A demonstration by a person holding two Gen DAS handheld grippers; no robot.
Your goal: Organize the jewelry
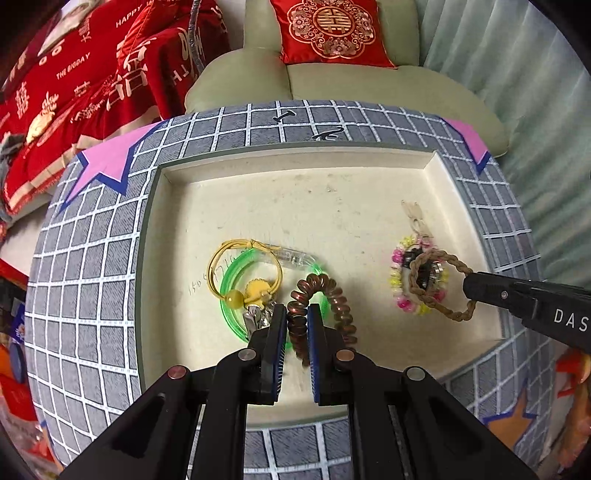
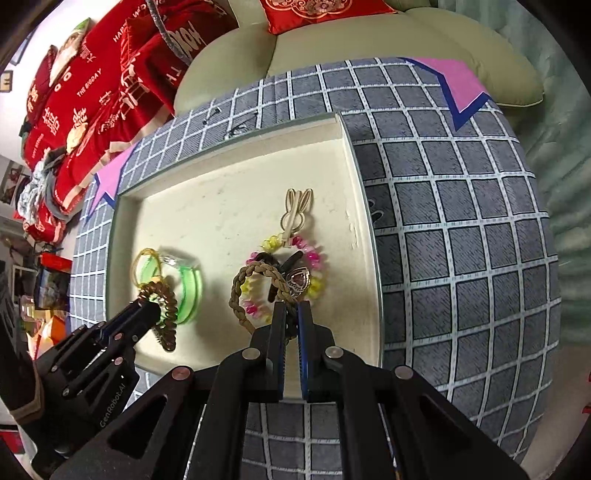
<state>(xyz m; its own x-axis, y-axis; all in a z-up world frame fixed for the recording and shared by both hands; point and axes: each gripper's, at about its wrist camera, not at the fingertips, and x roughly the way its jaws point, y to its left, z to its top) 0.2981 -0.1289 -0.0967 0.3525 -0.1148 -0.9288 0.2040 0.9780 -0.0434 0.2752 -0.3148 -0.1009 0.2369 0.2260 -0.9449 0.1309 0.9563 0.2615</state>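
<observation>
Both jaws pinch hair ties: "GenRobot.AI" left gripper (image 2: 147, 314), "DAS" right gripper (image 1: 471, 286).

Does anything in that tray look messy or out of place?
Yes. The jewelry lies in two tangled heaps on the tray. The left gripper pinches a brown coil tie draped over a green bangle; the right gripper pinches a braided cord lying across a beaded bracelet.

You see a grid-patterned grey cloth (image 1: 92, 266) bearing pink star patches (image 1: 107, 158), a green sofa (image 1: 332, 85), and a red cushion (image 1: 332, 29).
</observation>
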